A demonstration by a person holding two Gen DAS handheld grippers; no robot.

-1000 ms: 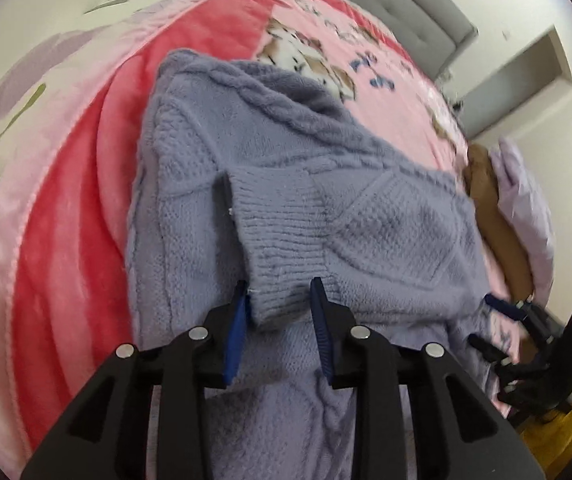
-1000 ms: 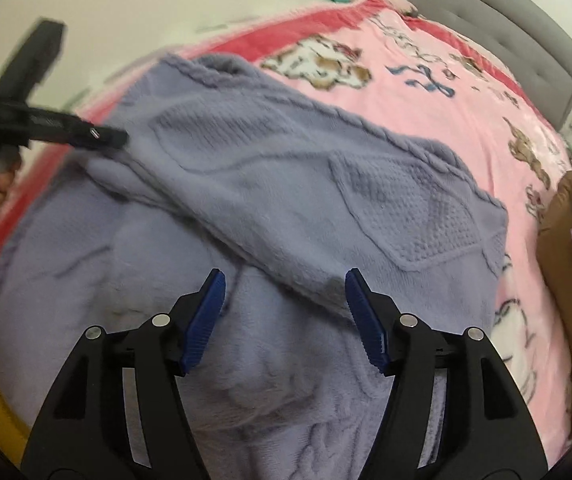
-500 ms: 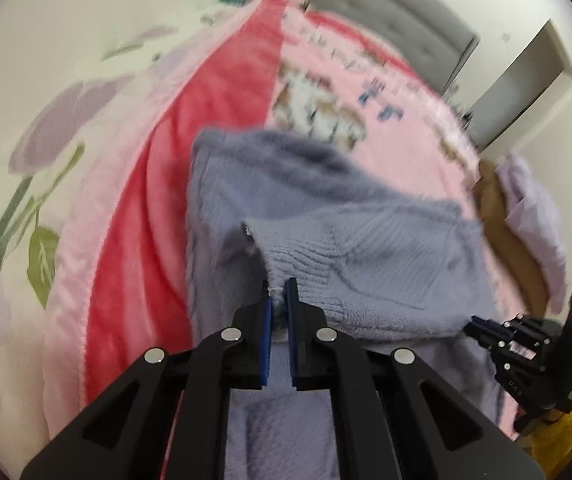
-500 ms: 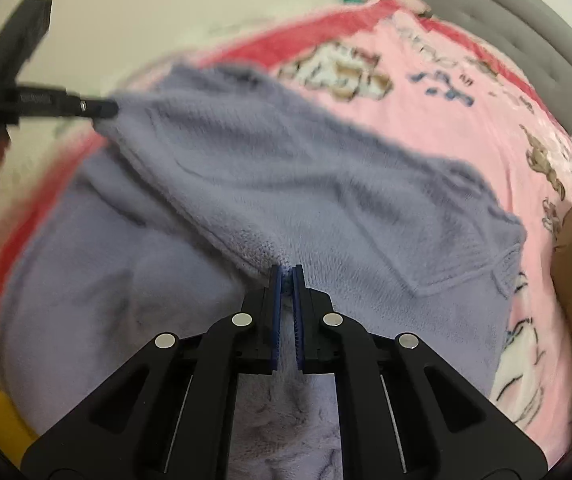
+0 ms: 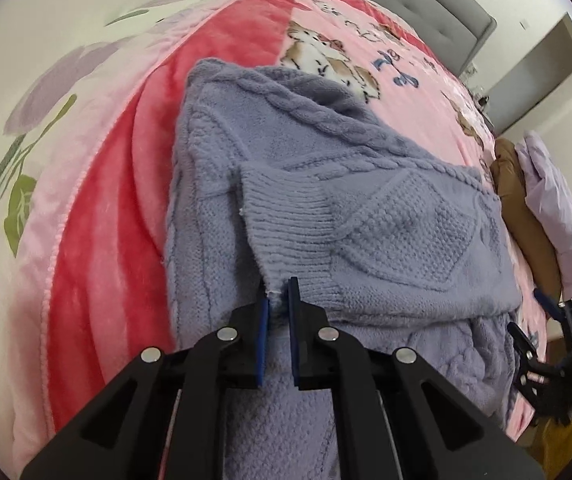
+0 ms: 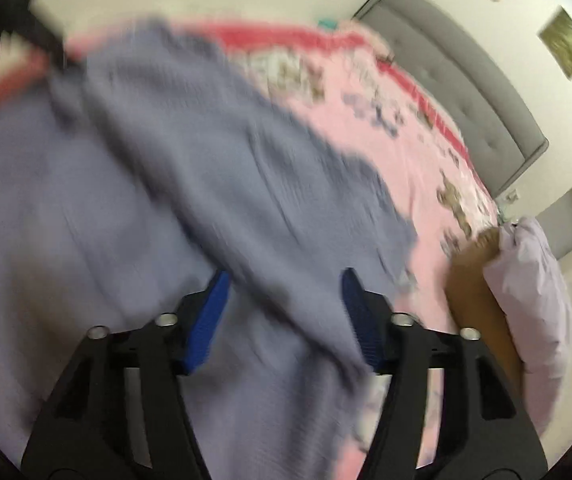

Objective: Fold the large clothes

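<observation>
- The sweater [image 5: 366, 208] lies on the pink blanket [image 5: 98, 184], long axis running from me toward the headboard [image 5: 426, 4].
- My left gripper [image 5: 278, 300] pinches its ribbed cuff [image 5: 286, 220], sleeve folded across.
- My right gripper [image 6: 286, 296] has just been opening; jaws apart, straddling a fold.

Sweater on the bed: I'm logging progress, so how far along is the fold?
Done: one sleeve lies folded across the lavender sweater. In hand: the left gripper pinches the ribbed cuff; the right gripper has just been opening, gripping nothing. Left: the body fold.
</observation>
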